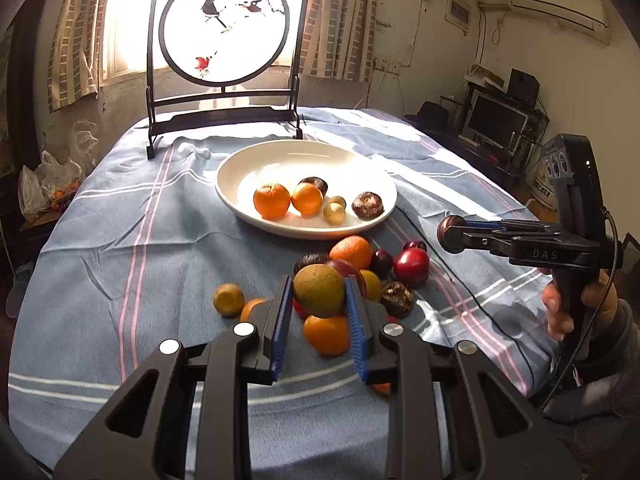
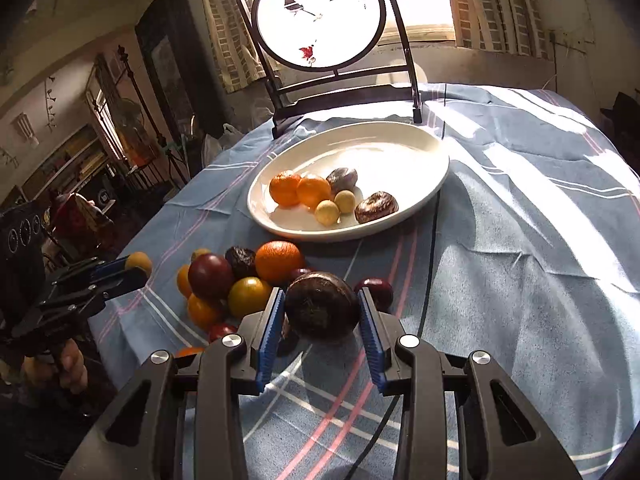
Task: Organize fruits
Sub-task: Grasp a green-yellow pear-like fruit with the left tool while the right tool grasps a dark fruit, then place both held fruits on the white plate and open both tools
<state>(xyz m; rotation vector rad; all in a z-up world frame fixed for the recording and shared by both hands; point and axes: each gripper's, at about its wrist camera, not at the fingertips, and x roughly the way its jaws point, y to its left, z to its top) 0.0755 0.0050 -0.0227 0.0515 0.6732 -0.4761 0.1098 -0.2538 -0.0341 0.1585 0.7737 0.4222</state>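
The white plate (image 1: 240, 196) is the landmark on the blue striped cloth (image 1: 120, 240). Nearer than the plate and left of the loose fruit pile (image 2: 240, 280), the left gripper (image 1: 320, 308) pinches a yellow-green fruit (image 1: 319, 290) between its blue pads, lifted over the pile. On the plate sit two oranges (image 1: 272, 199), two pale small fruits and two dark ones (wrinkled skins). Right of the pile, the right gripper (image 2: 322, 312) clamps a dark brown fruit (image 2: 322, 307).

Bright window (image 1: 120, 32) with checked curtains (image 1: 340, 20); worn pale wall (image 1: 432, 40), air conditioner (image 1: 556, 4), monitor (image 1: 496, 120) on dark desk, framed mirror (image 2: 168, 60), striped blue tablecloth (image 1: 140, 240).
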